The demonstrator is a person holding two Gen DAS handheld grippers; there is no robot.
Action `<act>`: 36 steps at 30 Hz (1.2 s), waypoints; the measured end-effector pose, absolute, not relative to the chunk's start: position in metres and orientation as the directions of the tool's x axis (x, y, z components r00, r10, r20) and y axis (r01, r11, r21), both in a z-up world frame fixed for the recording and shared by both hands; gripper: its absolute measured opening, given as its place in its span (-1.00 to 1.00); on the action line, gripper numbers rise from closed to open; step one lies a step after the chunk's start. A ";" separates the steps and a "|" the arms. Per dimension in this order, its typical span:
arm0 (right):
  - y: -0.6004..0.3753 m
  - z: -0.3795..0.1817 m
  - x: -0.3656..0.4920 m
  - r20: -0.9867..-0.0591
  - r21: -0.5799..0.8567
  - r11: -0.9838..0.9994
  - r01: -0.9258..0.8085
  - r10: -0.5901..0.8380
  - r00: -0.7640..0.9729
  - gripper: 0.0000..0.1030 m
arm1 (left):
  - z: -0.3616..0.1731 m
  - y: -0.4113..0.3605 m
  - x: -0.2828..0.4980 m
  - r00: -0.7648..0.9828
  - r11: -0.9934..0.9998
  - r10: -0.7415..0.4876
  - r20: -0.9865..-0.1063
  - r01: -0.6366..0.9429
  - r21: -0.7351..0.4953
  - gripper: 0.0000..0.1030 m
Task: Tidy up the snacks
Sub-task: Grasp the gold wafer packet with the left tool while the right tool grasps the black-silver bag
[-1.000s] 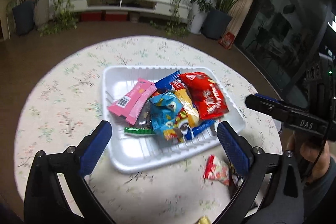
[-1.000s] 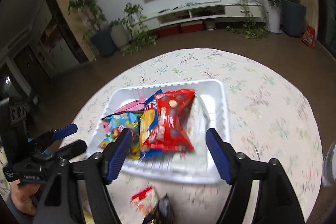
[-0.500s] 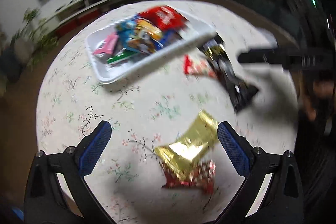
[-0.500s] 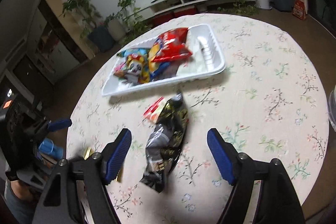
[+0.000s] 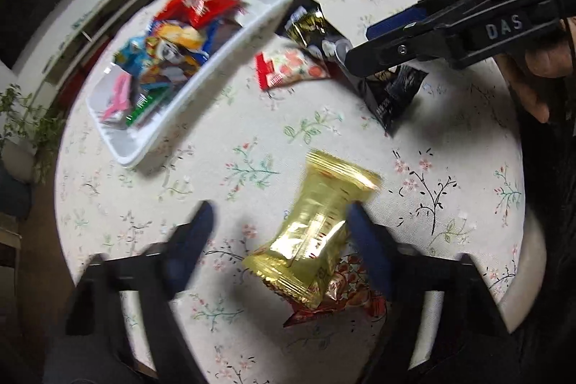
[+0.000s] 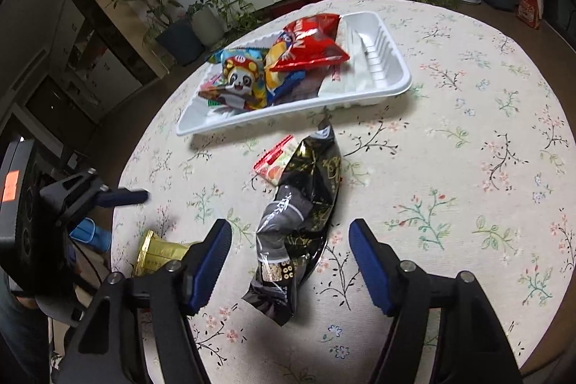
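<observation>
the left gripper [image 5: 279, 218] is closing its jaws around a gold foil packet [image 5: 316, 233], crinkled and shiny with crimped ends; the right pad sits at the packet's edge, the left pad is apart from it and blurred, so no grip shows. the packet lies on the floral tablecloth [image 5: 252, 139] over a red wrapper [image 5: 345, 290], mostly hidden beneath it. the right gripper [image 6: 288, 240] is also closing, its blue pads either side of a black and gold bag [image 6: 302, 222], glossy and crumpled, not touching it. tucked under that bag's far end is a small red and white strawberry packet [image 6: 275, 162]. farther off, the white tray [image 6: 378, 56] holds a heap of snacks: a red bag [image 6: 309, 42] with white lettering too skewed to read, and a blue panda packet [image 6: 239, 78]. the right gripper's arm reads "das" in the left view.
</observation>
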State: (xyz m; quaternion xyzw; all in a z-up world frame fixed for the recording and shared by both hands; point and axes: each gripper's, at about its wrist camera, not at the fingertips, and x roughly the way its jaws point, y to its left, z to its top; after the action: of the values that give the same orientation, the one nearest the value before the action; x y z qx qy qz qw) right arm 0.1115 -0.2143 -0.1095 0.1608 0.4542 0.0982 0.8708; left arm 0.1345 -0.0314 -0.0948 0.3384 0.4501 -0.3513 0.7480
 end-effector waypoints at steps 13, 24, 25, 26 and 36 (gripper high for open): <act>-0.210 -0.115 0.115 -0.776 0.370 0.928 -0.034 0.329 0.539 0.35 | -0.113 -0.050 0.156 0.273 0.470 -0.162 -0.948 0.866 0.169 0.12; -0.208 -0.114 0.114 -0.777 0.362 0.931 -0.038 0.324 0.539 0.31 | -0.115 -0.051 0.171 0.186 0.514 -0.198 -0.962 0.856 0.060 -0.32; -0.207 -0.113 0.114 -0.778 0.358 0.933 -0.040 0.321 0.540 0.31 | -0.115 -0.051 0.173 0.183 0.521 -0.198 -0.963 0.852 0.055 -0.32; -0.205 -0.114 0.115 -0.781 0.351 0.935 -0.042 0.318 0.537 0.31 | -0.115 -0.050 0.174 0.180 0.526 -0.199 -0.963 0.849 0.050 -0.33; -0.189 -0.121 0.125 -0.806 0.304 0.951 -0.054 0.287 0.518 0.11 | -0.115 -0.042 0.184 0.182 0.614 -0.211 -0.961 0.789 0.015 -0.35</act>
State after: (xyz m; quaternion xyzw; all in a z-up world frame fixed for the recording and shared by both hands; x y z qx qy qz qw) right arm 0.1247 -0.1886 -0.1211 0.1210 0.4808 0.0988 0.8628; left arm 0.1842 -0.0420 -0.1149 0.2694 0.5372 -0.3473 0.7199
